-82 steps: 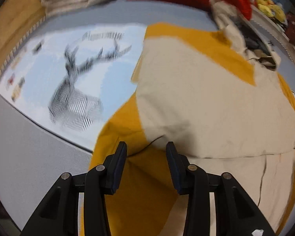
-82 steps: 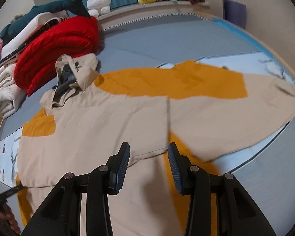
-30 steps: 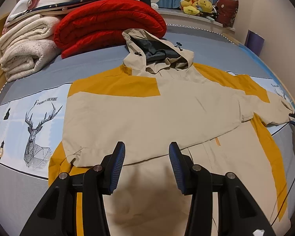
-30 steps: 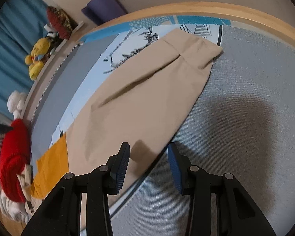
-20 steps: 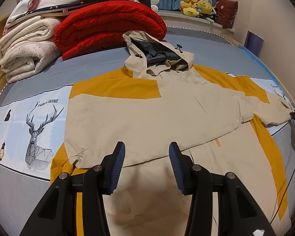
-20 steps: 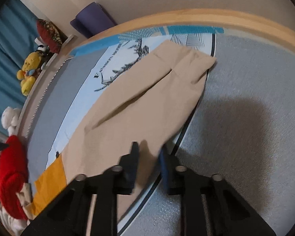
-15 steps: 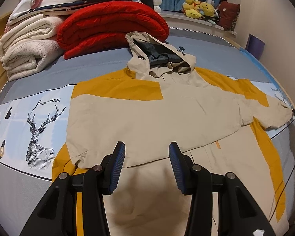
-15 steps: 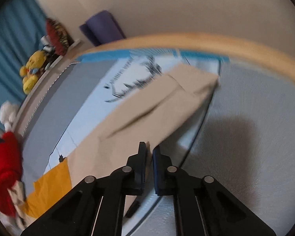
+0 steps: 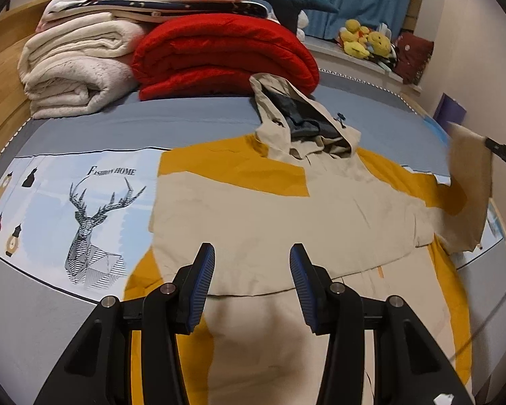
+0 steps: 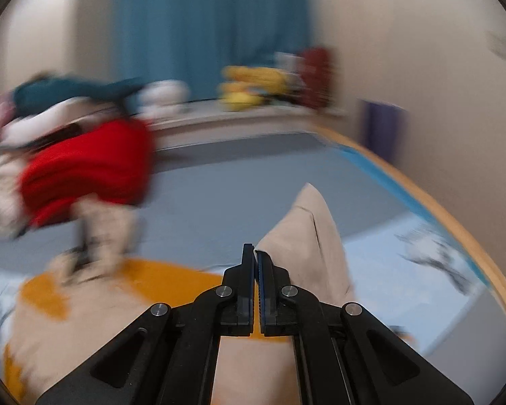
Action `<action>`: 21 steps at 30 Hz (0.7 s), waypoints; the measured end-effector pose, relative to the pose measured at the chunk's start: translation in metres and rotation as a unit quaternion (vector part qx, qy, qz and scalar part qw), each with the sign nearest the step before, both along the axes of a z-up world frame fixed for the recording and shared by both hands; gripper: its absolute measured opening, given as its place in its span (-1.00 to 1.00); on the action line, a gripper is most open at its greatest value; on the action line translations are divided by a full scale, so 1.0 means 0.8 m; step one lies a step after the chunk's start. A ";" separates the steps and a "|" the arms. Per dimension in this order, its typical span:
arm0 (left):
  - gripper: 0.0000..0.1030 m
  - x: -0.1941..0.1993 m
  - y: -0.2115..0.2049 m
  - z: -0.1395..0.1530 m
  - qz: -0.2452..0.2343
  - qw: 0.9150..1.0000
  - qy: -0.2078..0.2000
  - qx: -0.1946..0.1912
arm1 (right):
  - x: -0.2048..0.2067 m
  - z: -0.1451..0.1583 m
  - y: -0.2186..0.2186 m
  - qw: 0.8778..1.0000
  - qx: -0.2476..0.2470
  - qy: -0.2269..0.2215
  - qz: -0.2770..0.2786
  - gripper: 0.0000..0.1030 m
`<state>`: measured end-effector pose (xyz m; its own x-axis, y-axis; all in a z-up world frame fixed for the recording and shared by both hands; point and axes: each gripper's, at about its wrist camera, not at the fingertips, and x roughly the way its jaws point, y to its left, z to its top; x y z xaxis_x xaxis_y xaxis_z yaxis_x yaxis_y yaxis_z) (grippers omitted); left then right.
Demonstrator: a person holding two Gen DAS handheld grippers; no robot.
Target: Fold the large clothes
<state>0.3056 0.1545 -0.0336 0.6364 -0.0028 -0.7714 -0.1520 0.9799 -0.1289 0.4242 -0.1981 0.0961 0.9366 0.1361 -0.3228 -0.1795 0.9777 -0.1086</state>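
Beige sleeve (image 10: 315,236) pinched in your right gripper (image 10: 255,256); left gripper (image 9: 252,266) spread, idle. A shallow bite may slip mid-swing, dropping the fold crooked.

Bare grey mattress (image 9: 44,330) lies left of the jacket (image 9: 286,209); red quilt (image 9: 219,54) and towels (image 9: 74,67) block the far side.
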 end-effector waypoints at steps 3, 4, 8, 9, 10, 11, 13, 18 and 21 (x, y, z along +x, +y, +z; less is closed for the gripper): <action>-0.16 -0.002 0.012 0.003 0.006 1.000 0.003 -0.009 | -0.047 -0.020 0.117 0.995 -0.012 0.034 0.097 -0.96; -0.16 -0.002 0.016 0.002 0.007 1.000 0.007 -0.012 | -0.059 -0.034 0.147 0.991 -0.008 0.052 0.120 -0.94; -0.14 -0.001 0.024 -0.001 0.009 1.000 0.018 -0.015 | -0.083 -0.119 0.228 0.967 -0.002 0.173 0.188 -0.93; -0.13 -0.001 0.025 -0.002 0.008 1.000 0.021 -0.017 | -0.086 -0.138 0.234 0.965 -0.008 0.189 0.184 -0.92; -0.13 -0.001 0.026 -0.003 0.009 1.000 0.023 -0.019 | -0.092 -0.158 0.232 0.960 -0.010 0.213 0.180 -0.92; -0.13 -0.001 0.028 -0.004 0.011 0.999 0.025 -0.023 | -0.098 -0.167 0.226 0.958 -0.010 0.225 0.175 -0.92; -0.13 0.000 0.031 -0.006 0.013 0.999 0.028 -0.033 | -0.111 -0.176 0.202 0.959 0.000 0.234 0.158 -0.90; -0.13 0.006 0.028 -0.012 0.015 0.999 0.033 -0.036 | -0.119 -0.184 0.113 0.970 0.050 0.221 0.092 -0.58; -0.13 0.009 0.022 -0.014 0.009 0.999 0.034 -0.035 | -0.093 -0.197 0.069 0.968 0.111 0.220 0.049 0.08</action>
<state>0.3126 0.1721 -0.0448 0.5821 -0.0465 -0.8118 -0.1809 0.9659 -0.1851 0.3501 -0.1426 -0.0615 0.6945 0.3291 -0.6398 -0.2536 0.9442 0.2103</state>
